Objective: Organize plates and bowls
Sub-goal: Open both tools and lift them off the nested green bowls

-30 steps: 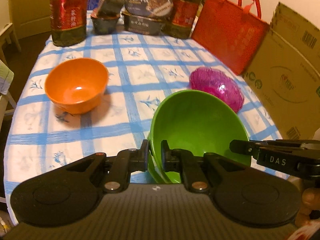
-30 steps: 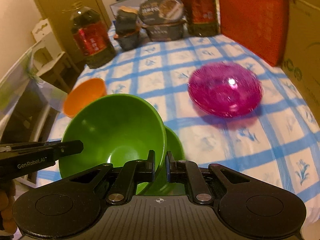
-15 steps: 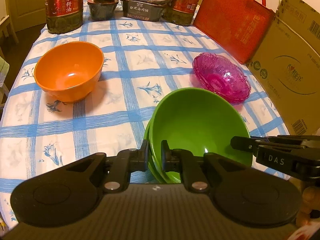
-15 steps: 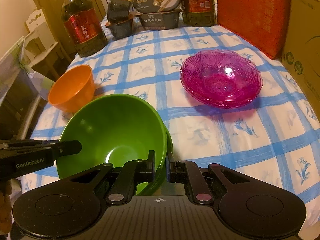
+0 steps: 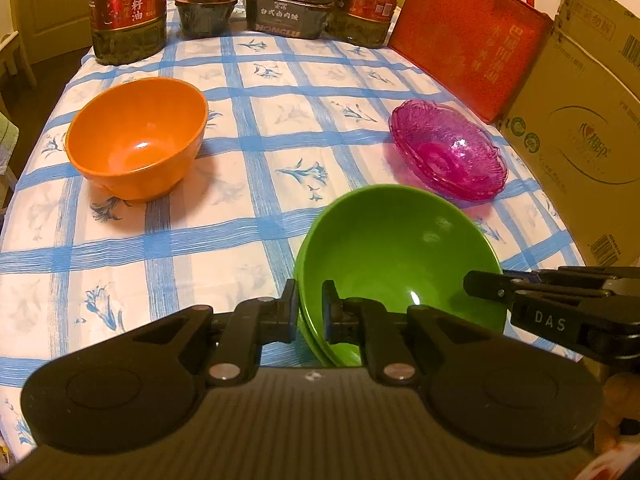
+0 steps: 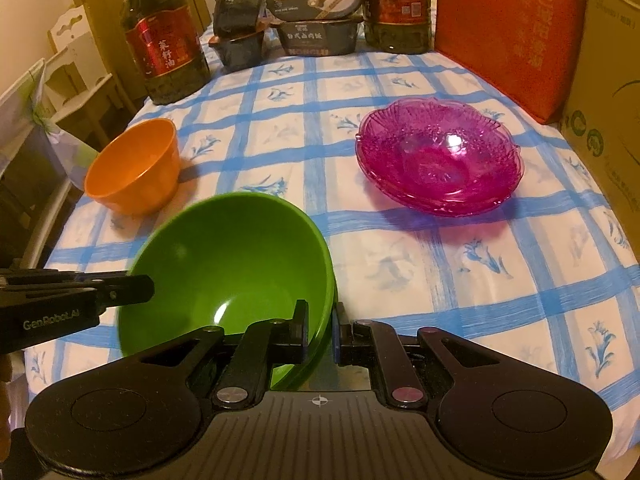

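Green plastic bowl (image 5: pixel 400 256) sits nested in a second green bowl (image 5: pixel 316 340), of which only the rim edges show beneath it. The stack is at the near edge of the bench (image 5: pixel 256 152), six o'clock in both wrist views.

Left tool (image 5: pixel 310 308) clamped on the bowl's left rim, right tool (image 6: pixel 320 324) clamped on the opposite rim; wall pinched between the pads on both.

My read: the nesting step is nearly finished, bowl looks seated. Next I need both tools parted evenly and backed straight off the rim, so the top bowl isn't tipped or dragged.

Outward: orange plastic bowl (image 5: pixel 138 144) at ten o'clock in the left view, well apart. Pink cut-glass dish (image 6: pixel 438 156), seemingly two stacked, at one o'clock in the right view, also well apart.

Open checked cloth lies between the three groups, good room for moving. Hazards are the near bench edge just beside the stack, a red fabric bag (image 5: pixel 468 32) and cardboard box (image 5: pixel 576 128) along the right, oil bottles (image 6: pixel 164 44) and food tubs at twelve.
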The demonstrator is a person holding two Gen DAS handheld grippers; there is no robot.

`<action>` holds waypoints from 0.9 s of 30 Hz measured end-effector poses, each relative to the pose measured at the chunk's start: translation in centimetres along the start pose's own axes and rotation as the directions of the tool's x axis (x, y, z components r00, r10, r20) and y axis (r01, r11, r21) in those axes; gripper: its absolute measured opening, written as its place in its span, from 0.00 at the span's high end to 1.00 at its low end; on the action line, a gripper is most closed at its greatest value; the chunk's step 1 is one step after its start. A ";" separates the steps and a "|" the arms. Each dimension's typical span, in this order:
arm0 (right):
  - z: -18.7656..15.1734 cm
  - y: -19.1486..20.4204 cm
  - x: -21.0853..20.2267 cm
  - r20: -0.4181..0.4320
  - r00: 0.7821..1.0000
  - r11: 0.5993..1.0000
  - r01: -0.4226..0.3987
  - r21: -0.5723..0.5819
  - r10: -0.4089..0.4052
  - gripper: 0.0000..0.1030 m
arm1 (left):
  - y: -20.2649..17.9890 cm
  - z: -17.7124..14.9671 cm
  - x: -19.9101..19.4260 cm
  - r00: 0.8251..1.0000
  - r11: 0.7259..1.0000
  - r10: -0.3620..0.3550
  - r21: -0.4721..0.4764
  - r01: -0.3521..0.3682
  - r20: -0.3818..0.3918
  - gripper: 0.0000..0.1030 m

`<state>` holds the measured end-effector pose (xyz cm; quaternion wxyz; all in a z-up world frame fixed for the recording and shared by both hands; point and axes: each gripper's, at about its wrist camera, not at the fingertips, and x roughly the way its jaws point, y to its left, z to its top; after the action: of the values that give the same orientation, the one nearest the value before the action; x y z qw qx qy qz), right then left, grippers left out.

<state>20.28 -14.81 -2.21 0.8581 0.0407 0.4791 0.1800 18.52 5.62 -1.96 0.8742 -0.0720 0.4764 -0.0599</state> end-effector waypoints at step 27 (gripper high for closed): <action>-2.5 -2.4 -5.2 0.072 0.993 0.982 -0.099 0.160 0.088 0.39 | 2.1 -3.3 -5.6 0.995 0.983 0.001 -0.181 0.017 0.098 0.66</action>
<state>16.35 -19.08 0.07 0.8576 0.1391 0.4617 0.1788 12.84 8.43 0.52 0.8861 -0.1560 0.4362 -0.0162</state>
